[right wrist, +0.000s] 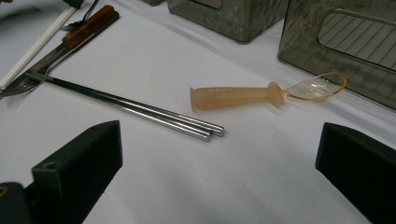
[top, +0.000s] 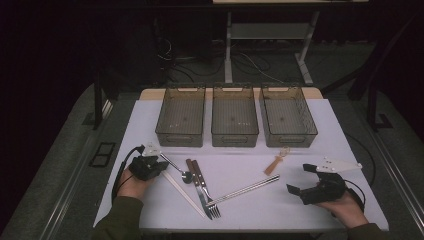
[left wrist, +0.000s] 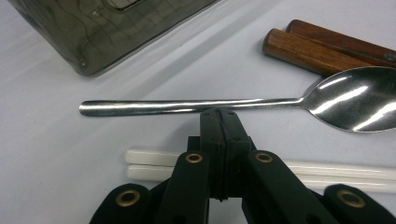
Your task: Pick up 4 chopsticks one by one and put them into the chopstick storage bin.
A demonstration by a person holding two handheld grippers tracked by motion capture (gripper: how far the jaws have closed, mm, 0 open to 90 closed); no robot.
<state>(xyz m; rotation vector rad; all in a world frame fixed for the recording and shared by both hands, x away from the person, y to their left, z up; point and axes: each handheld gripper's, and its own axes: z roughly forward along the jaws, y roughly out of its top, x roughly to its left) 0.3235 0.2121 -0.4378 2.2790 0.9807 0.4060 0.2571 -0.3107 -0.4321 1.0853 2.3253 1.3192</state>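
My left gripper (top: pixel 161 164) (left wrist: pixel 219 115) is shut, with nothing between its jaws. Its tips rest right against the thin handle of a metal spoon (top: pixel 178 168) (left wrist: pixel 187 106) lying flat on the white table. A pair of white chopsticks (top: pixel 186 194) (left wrist: pixel 336 171) lies just under the jaws. At the right side my right gripper (top: pixel 297 178) (right wrist: pixel 215 172) is open wide and holds nothing. Ahead of it lie a small orange translucent spoon (top: pixel 275 163) (right wrist: pixel 233 97) and a pair of metal chopsticks (top: pixel 248 189) (right wrist: pixel 140 110).
Three empty smoky plastic bins (top: pixel 180 137) (top: pixel 234 137) (top: pixel 290 137) stand in a row at the back. A fork (top: pixel 212 207) and another utensil with wooden handles (top: pixel 196 171) (left wrist: pixel 313 49) (right wrist: pixel 91 25) lie mid-table, next to the metal spoon's bowl.
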